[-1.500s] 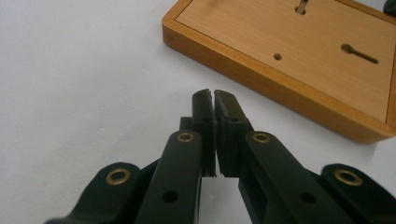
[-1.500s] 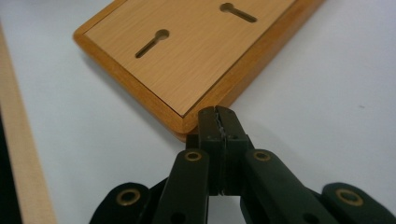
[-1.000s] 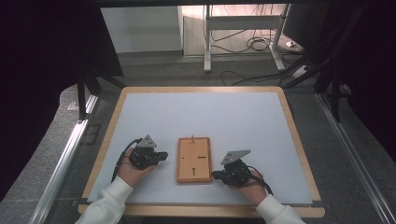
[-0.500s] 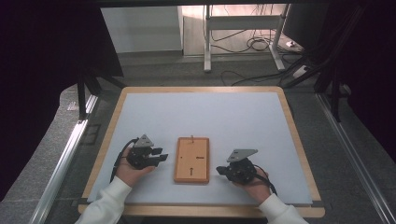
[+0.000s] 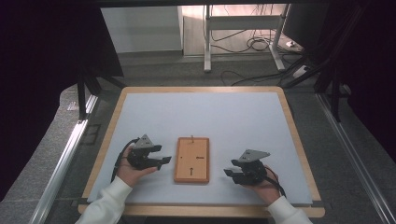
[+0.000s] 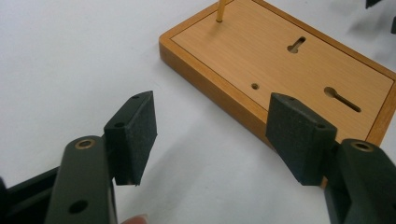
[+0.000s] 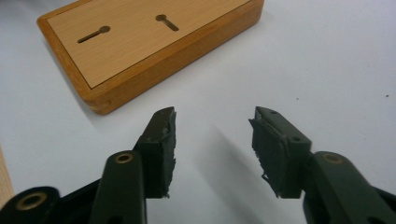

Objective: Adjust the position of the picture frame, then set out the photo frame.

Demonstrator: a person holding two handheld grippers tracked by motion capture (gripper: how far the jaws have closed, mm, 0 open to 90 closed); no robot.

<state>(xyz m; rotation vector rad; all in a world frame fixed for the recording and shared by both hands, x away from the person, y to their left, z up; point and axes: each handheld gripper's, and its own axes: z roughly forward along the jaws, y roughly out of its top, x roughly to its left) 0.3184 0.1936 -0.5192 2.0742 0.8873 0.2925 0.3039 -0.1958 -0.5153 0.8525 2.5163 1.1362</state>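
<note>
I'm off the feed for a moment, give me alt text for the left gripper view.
The left tool is open and empty, its two black jaws spread just above the white table surface. Past them lies a flat wooden board with two keyhole slots, a small round hole and a thin peg standing at its far end; the right-hand jaw overlaps the board's near edge.

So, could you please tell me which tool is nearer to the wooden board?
The left tool is nearer, almost at the wooden board's left edge; the right tool sits farther off its right side.

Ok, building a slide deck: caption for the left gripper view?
Left gripper, jaws open, beside a wooden board with two keyhole slots and a brass pin.
</note>
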